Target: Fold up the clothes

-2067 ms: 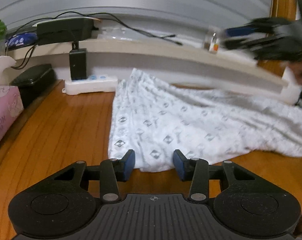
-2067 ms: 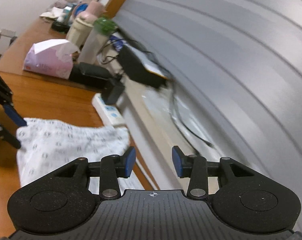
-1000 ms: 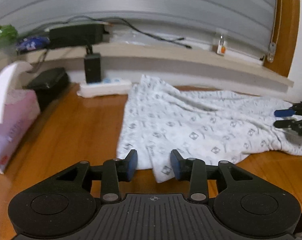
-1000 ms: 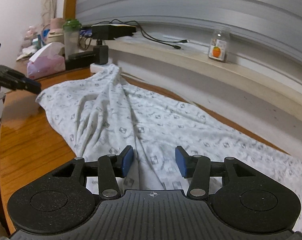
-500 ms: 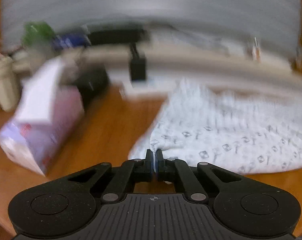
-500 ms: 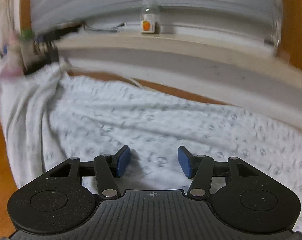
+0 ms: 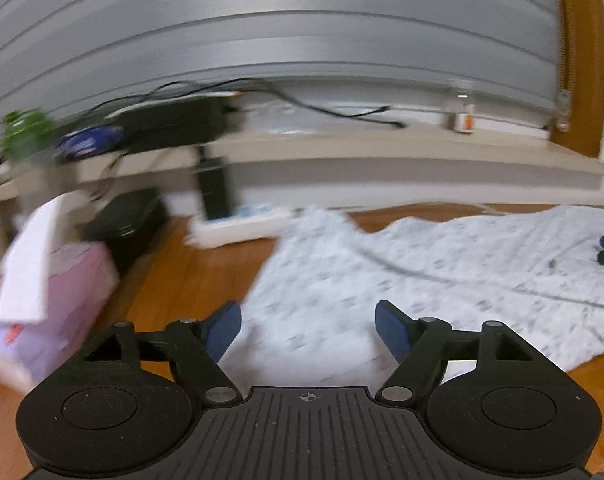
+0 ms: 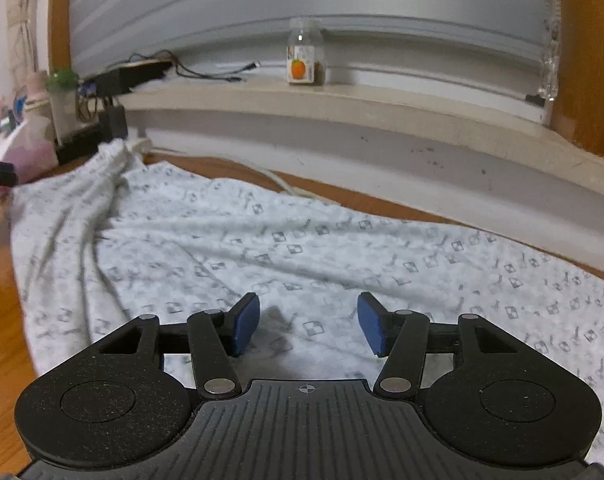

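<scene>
Here, one patterned garment [image 8: 302, 240], two grippers, jaws apart.

The left hand-held gripper [image 7: 308, 326] has its blue-padded fingers [image 7: 222, 326] spread wide with nothing between them. The right hand-held gripper [image 8: 308, 326] is likewise spread apart, held low and pointing forward, gripping nothing.

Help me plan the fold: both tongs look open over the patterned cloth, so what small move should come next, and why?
Probably lower the left tongs and close them on the near edge of the patterned cloth. Both the left and right tongs are open and hold nothing, and the cloth lies spread but wrinkled on the wooden table, so a fold needs a grip first.
</scene>
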`<state>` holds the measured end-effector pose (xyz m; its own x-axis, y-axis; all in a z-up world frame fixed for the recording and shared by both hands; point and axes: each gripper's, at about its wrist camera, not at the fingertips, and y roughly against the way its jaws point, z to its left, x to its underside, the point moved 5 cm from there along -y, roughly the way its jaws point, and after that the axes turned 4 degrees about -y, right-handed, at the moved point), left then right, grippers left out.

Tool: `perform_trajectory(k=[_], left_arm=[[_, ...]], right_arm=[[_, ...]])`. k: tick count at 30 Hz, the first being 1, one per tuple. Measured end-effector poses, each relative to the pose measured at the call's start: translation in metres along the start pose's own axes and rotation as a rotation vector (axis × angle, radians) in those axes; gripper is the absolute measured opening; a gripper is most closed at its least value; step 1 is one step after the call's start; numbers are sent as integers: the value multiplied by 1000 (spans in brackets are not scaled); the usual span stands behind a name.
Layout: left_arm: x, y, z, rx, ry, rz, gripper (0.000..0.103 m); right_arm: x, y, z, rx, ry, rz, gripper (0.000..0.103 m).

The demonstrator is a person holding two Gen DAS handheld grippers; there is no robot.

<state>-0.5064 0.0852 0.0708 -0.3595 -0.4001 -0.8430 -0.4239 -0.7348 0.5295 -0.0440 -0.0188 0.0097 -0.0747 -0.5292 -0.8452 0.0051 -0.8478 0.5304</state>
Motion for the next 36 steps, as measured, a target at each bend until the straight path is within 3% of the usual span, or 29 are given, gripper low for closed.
perform_trajectory(k=[5, 9, 11, 12, 13, 21, 29, 36], left_arm=[[-12, -32, -43, 87, -29, -9, 81], [-23, -54, -78, 138, -66, -15, 82], [-24, -63, -89, 151, -81, -12, 91], [-24, -67, -95, 158, -89, -11, 102], [-25, -71, -100, 165, -97, -9, 103], [-27, -104, -143, 218, -157, 1, 103], [-14, -118, -146, 220, -160, 77, 103], [-13, -120, -147, 226, -165, 87, 103]], right_arm=[[12, 29, -9, 14, -31, 8, 87], [27, 51, -27, 56, -44, 35, 97], [34, 59, -37, 98, -39, 42, 100], [38, 61, -42, 116, -45, 48, 101], [42, 63, -48, 133, -56, 57, 102], [50, 62, -61, 161, -100, 101, 103], [48, 67, -62, 161, -129, 70, 103], [47, 72, -68, 165, -175, 37, 103]])
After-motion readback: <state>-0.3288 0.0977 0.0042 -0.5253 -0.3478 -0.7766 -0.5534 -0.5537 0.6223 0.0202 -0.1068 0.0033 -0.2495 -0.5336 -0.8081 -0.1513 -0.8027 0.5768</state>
